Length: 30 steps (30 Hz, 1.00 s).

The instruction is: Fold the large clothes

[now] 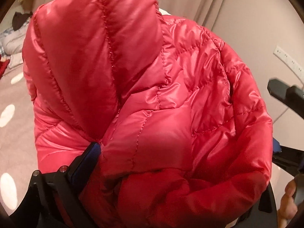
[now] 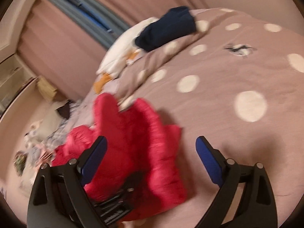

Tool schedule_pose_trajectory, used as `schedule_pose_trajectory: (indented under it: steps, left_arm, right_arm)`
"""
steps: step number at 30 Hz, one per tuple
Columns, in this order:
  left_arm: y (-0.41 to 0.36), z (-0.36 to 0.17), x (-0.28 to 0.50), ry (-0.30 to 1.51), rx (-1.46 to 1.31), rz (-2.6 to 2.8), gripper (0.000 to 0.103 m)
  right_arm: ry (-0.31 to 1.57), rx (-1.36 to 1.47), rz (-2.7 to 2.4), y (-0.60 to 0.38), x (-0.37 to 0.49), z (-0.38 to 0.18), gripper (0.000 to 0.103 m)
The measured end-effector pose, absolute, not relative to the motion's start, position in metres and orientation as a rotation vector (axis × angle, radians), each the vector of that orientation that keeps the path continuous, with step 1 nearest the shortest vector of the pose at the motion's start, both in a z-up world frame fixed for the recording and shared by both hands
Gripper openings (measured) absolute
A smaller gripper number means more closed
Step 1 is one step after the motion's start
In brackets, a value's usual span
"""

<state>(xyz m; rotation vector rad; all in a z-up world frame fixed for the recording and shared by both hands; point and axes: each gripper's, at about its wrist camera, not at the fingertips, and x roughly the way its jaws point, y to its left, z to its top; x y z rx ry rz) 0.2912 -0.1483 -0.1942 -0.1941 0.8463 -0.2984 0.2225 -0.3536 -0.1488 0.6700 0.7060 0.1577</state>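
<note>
The left gripper [image 1: 182, 148] is spread wide, the red jacket [image 1: 133, 76] bulging between its fingers; the right gripper [image 2: 150, 152] is spread, holding nothing, above the bed [image 2: 237, 72].

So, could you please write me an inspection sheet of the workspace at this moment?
Surface: bed cover, pink with white dots, wrinkled.
Job's things: red quilted jacket, bunched up, not folded yet.
Clutter: dark blue garment on white pillow; blurred clothes pile at the left.
Grippers: left gripper spread wide, jacket between its fingers; right gripper open, empty, above the jacket.
Cables: nothing seen.
Surroundings: curtains, wall socket.
</note>
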Motion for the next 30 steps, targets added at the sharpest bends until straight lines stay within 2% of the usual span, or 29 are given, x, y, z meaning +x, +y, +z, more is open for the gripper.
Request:
schedule_pose_trajectory:
  steps: [6,8,9,10,11,13,14,18,30]
  left_arm:
    - [-0.131,-0.198,0.279,0.824,-0.185,-0.347,0.101]
    - [-0.124,-0.199,0.277,0.817,-0.212,-0.355,0.101]
    - [-0.12,-0.199,0.276,0.814,-0.229,-0.359,0.101]
    - [-0.109,-0.202,0.271,0.812,-0.256,-0.367,0.101]
    - [-0.106,-0.206,0.271,0.811,-0.268,-0.372,0.101]
    - [-0.103,-0.207,0.269,0.814,-0.265,-0.374,0.101]
    - [-0.103,-0.207,0.267,0.812,-0.259,-0.369,0.101]
    - [-0.109,-0.208,0.261,0.809,-0.232,-0.339,0.101]
    - [-0.111,-0.199,0.232,0.83,-0.135,-0.263,0.101]
  right_arm:
    - [0.746,0.607,0.288,-0.317,0.234,-0.149,0.096]
    - [0.763,0.586,0.316,-0.308,0.237,-0.151,0.092]
    - [0.767,0.555,0.312,-0.305,0.237,-0.151,0.084]
    - [0.771,0.52,0.305,-0.299,0.237,-0.152,0.068]
    - [0.774,0.508,0.308,-0.297,0.237,-0.152,0.06]
    - [0.776,0.507,0.328,-0.296,0.238,-0.153,0.029]
    - [0.773,0.496,0.332,-0.293,0.237,-0.152,0.026]
    - [0.764,0.424,0.288,-0.288,0.234,-0.151,0.022]
    - [0.85,0.393,0.232,-0.29,0.244,-0.179,0.022]
